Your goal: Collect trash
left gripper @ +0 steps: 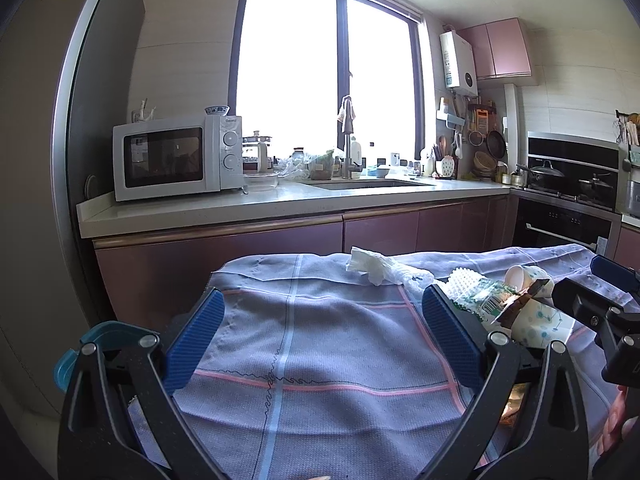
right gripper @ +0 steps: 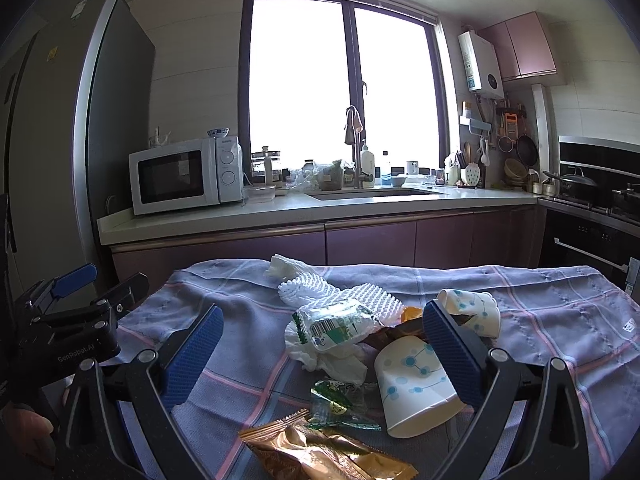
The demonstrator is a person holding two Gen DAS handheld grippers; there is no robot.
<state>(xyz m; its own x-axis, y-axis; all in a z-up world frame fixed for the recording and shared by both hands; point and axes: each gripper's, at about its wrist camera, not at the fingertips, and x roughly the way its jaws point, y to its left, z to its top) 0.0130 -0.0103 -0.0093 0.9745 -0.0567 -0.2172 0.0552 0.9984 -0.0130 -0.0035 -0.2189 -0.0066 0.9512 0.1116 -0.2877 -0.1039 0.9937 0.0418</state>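
Note:
Trash lies on a table under a grey-blue checked cloth (right gripper: 560, 320). In the right wrist view I see a paper cup on its side (right gripper: 416, 392), a second crumpled cup (right gripper: 476, 308), a green-white plastic wrapper (right gripper: 336, 328), white foam netting (right gripper: 340, 296), a gold snack wrapper (right gripper: 320, 452), a small green wrapper (right gripper: 336, 404) and a white tissue (right gripper: 280, 266). My right gripper (right gripper: 324, 344) is open, its jaws on either side of the pile. My left gripper (left gripper: 320, 328) is open over bare cloth (left gripper: 320, 360), with the trash to its right: tissue (left gripper: 370, 266), cup (left gripper: 536, 328).
A kitchen counter (left gripper: 224, 210) runs behind the table with a microwave (left gripper: 176, 158), a sink (left gripper: 368, 184) and a tap. A stove with pans (left gripper: 568, 184) stands at the right. A fridge (right gripper: 48, 160) stands at the left. A blue bin rim (left gripper: 72, 360) shows at lower left.

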